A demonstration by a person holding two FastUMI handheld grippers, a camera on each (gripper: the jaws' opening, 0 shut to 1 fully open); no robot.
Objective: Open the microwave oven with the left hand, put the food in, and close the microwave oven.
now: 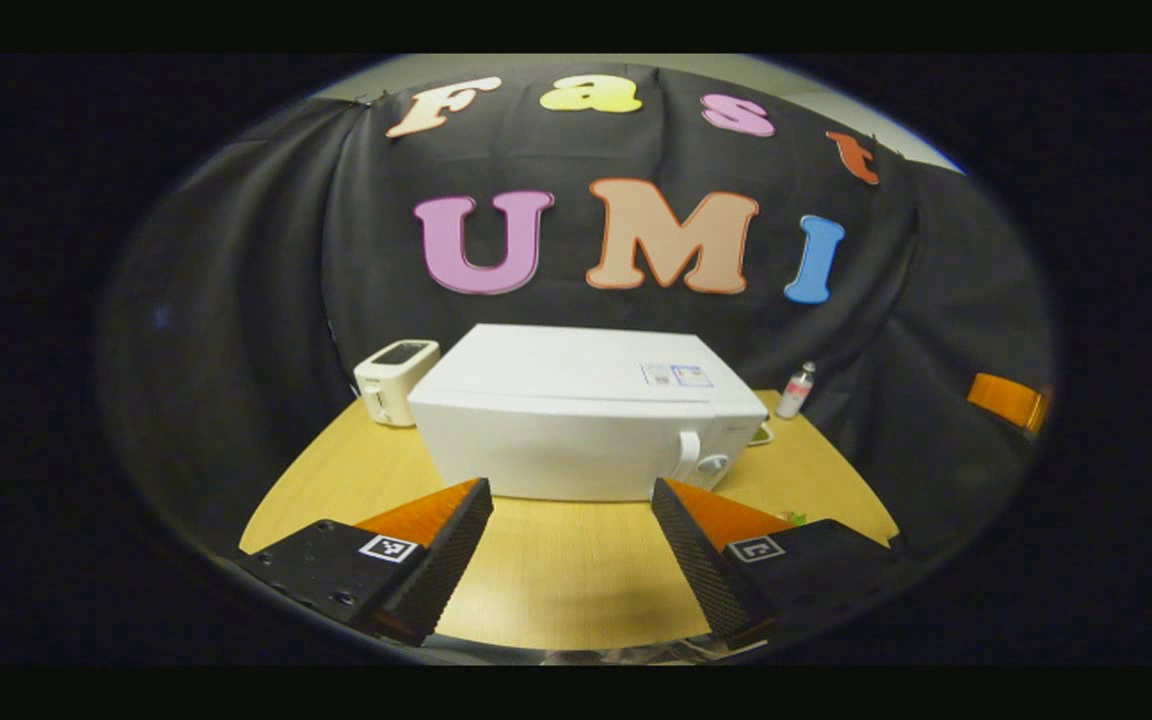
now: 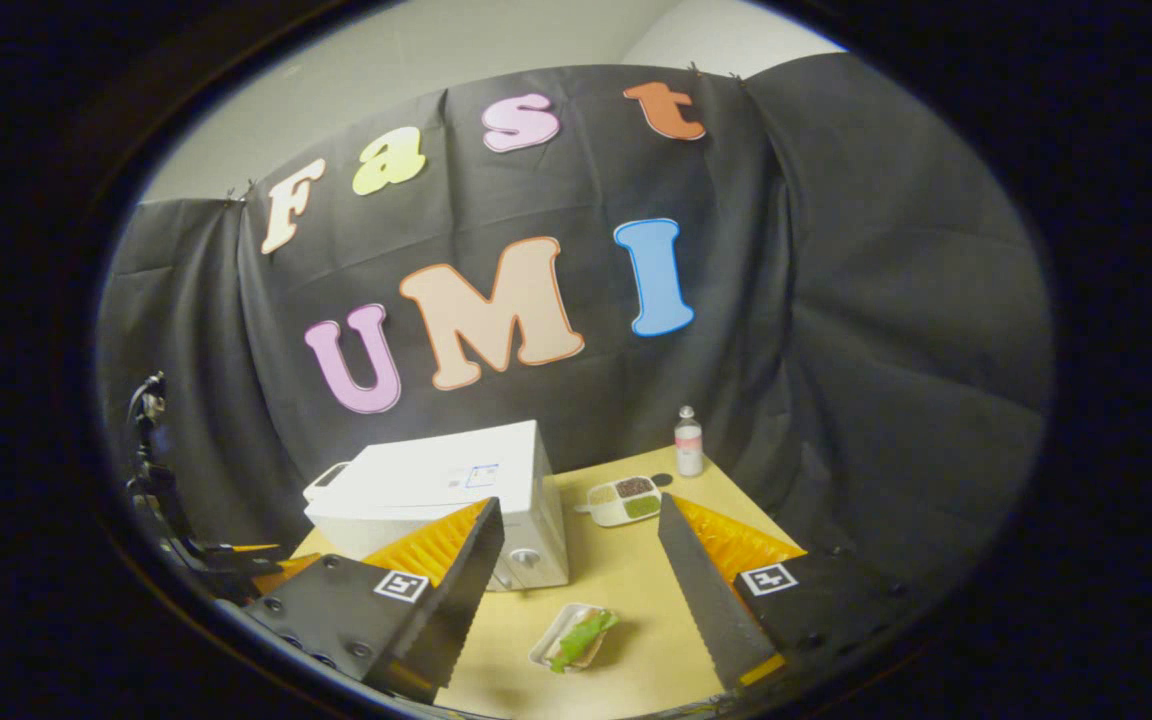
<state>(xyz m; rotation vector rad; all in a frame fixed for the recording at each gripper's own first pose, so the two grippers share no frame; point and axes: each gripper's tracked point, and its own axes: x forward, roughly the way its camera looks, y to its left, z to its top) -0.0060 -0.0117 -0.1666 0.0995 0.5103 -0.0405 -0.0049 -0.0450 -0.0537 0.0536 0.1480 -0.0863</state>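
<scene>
Left tool (image 1: 571, 555) gapes wide, empty, low over desk (image 1: 576, 580); microwave (image 1: 586, 420) straight ahead, door shut, handle (image 1: 688, 455) at its right end, so reach goes far and slightly right

Right tool (image 2: 576, 590) wide open too, nothing held; food (image 2: 581, 637) lies just ahead btwn its fingers, microwave far-left of it, handle nearer left tool

Black screwed tongs (image 1: 571, 560) bear square coded tags.
</scene>
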